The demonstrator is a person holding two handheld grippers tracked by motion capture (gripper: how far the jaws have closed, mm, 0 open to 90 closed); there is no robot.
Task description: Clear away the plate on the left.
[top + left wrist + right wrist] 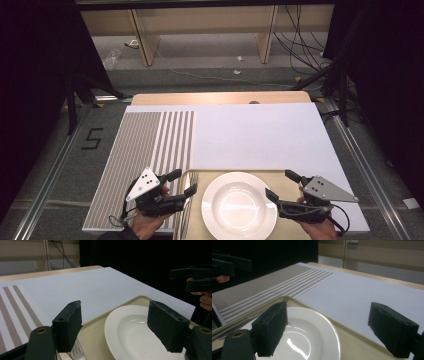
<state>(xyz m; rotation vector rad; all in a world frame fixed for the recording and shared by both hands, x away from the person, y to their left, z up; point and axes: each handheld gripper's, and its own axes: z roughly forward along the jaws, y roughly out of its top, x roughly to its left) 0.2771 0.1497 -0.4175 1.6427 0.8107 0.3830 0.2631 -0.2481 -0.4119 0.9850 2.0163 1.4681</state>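
Beside plate (239,205), fork (192,186), striped mat (137,150).

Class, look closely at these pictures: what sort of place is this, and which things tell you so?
Probably a lab or recording studio staged as a dining setting: a white plate and fork on a tray, black curtains, loose floor cables.

left hand-held gripper (181,183) jaws apart; right hand-held gripper (282,185) likewise.

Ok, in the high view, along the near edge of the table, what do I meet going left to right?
Left gripper → fork → white plate → right gripper.
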